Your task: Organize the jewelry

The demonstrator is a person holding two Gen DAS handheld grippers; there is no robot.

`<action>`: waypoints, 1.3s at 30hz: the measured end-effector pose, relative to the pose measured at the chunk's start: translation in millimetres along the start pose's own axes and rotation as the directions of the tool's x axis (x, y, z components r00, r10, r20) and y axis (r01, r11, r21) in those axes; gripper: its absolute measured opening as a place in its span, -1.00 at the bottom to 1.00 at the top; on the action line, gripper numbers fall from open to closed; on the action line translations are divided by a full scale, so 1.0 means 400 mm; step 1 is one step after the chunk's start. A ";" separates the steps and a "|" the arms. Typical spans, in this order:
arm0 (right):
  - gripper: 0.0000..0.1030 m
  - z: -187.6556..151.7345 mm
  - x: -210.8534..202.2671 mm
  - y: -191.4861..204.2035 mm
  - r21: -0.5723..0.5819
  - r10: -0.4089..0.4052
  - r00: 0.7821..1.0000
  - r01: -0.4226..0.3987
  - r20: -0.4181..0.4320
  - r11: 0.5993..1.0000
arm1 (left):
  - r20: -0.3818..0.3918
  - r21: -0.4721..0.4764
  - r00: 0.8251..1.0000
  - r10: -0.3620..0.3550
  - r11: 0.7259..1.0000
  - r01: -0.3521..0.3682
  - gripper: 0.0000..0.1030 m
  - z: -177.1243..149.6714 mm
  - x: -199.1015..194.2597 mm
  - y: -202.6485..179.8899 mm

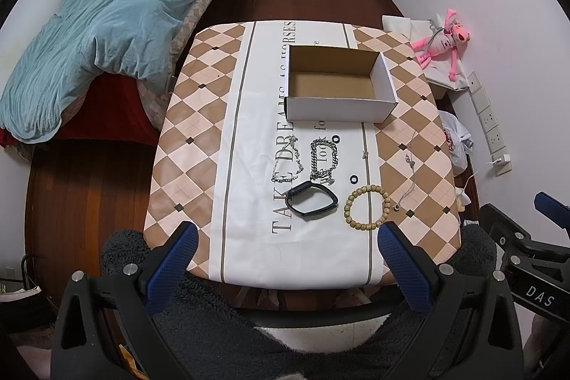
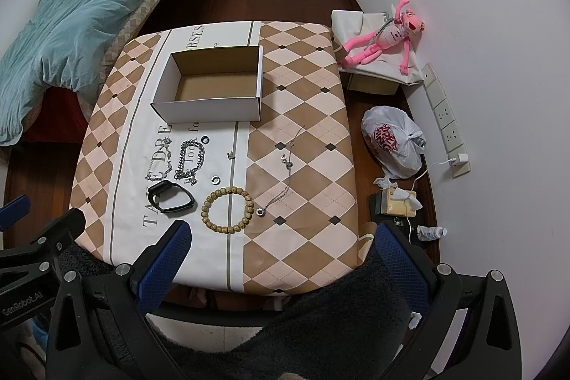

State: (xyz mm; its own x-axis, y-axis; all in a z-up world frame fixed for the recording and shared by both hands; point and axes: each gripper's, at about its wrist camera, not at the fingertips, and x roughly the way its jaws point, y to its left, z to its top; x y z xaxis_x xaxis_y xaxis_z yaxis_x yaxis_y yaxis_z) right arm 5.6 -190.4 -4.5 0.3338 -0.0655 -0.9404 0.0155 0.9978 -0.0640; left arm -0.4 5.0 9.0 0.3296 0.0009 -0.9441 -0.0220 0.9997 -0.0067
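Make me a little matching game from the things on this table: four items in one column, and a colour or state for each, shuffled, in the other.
Items:
1. cardboard box
2. bead bracelet
3. fitness band
4. chunky chain bracelet

Descriptions:
A. black
B. silver metal links
C. open and empty
D. tan wooden beads

Pairs: 1-C, 2-D, 3-A, 4-B

One box [image 1: 340, 102]; two rings [image 2: 215, 180]

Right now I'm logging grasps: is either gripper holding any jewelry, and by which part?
Nothing is held. The left gripper and right gripper are both open, short of the wooden bead bracelet and the other pieces on the table.
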 end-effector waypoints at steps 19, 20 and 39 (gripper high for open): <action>1.00 0.000 -0.007 -0.004 -0.002 0.000 1.000 0.000 0.006 1.000 | 0.003 0.007 1.000 -0.001 1.000 0.001 0.99 0.005 -0.018 -0.007; 1.00 0.003 -0.009 -0.004 -0.002 0.001 1.000 -0.001 0.006 1.000 | 0.004 0.008 1.000 0.000 1.000 0.000 0.99 0.005 -0.018 -0.008; 1.00 0.021 -0.036 -0.007 -0.003 0.002 1.000 -0.002 0.016 1.000 | 0.016 0.014 1.000 -0.006 1.000 0.005 0.99 0.007 -0.025 -0.017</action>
State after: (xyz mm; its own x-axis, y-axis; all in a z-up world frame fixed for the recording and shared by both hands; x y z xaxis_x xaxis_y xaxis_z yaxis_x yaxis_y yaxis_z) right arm 8.6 -192.1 12.0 0.3490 -0.0635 -0.9350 0.0122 0.9979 -0.0632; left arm -1.0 -1.9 19.2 0.3446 -0.0042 -0.9387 -0.0071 0.9999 -0.0071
